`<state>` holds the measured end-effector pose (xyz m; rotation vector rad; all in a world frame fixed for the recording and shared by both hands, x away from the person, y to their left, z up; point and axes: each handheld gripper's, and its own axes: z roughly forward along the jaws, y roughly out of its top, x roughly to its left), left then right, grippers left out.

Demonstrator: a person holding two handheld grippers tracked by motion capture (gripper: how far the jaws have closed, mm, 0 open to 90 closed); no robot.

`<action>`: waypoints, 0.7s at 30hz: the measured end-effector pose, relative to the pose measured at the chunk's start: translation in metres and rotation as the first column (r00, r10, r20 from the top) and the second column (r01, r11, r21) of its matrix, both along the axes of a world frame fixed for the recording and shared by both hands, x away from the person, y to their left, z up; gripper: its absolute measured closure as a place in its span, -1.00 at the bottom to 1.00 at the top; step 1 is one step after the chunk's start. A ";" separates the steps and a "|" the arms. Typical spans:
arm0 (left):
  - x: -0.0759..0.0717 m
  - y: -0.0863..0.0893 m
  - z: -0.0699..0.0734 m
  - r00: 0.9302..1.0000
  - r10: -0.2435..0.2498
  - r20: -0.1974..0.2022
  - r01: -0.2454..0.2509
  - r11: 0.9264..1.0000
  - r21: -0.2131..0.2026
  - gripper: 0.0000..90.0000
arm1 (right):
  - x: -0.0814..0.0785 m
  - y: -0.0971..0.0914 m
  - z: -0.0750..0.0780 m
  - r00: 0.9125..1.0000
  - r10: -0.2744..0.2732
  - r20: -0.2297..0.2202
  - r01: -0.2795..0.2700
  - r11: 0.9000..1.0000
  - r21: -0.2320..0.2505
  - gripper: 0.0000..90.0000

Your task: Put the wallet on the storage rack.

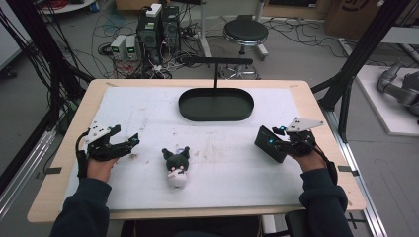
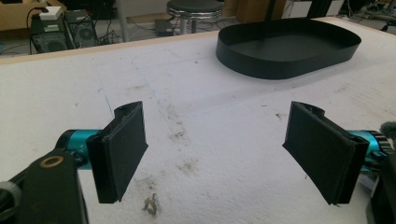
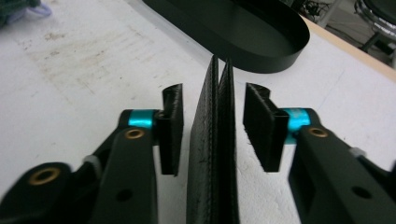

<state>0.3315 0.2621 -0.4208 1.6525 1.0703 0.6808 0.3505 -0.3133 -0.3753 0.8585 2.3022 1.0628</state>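
Black leather wallet (image 3: 215,154) stands on edge on the table (image 1: 222,173) near its right side, between the parted jaws of the right gripper (image 3: 212,135), pads clear of it so it looks released, while the left gripper (image 2: 224,154) waits wide open and empty

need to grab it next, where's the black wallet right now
The black wallet stands on edge between the right gripper's open jaws, at the table's right side, near the black oval tray.
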 end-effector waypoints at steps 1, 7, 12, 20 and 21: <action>0.000 0.000 0.000 1.000 0.000 0.000 0.000 1.000 0.000 -0.55 | 0.000 -0.002 -0.001 1.000 0.000 -0.009 0.000 1.000 0.018 0.23; 0.000 0.000 0.000 1.000 -0.002 0.000 0.002 1.000 0.003 -0.55 | 0.002 -0.004 -0.002 1.000 -0.011 -0.018 0.011 0.999 0.033 0.12; 0.000 0.000 0.000 1.000 -0.003 0.001 0.003 1.000 0.003 -0.55 | 0.003 -0.005 -0.004 0.999 -0.029 -0.015 0.030 0.999 0.027 0.01; 0.000 0.000 0.000 1.000 -0.003 -0.001 0.003 1.000 -0.001 -0.55 | 0.005 -0.008 -0.006 0.996 -0.082 0.019 0.082 0.996 0.042 -0.37; 0.000 0.000 0.000 1.000 -0.003 -0.002 0.003 1.000 -0.001 -0.55 | 0.005 -0.008 -0.006 0.996 -0.082 0.019 0.082 0.996 0.042 -0.37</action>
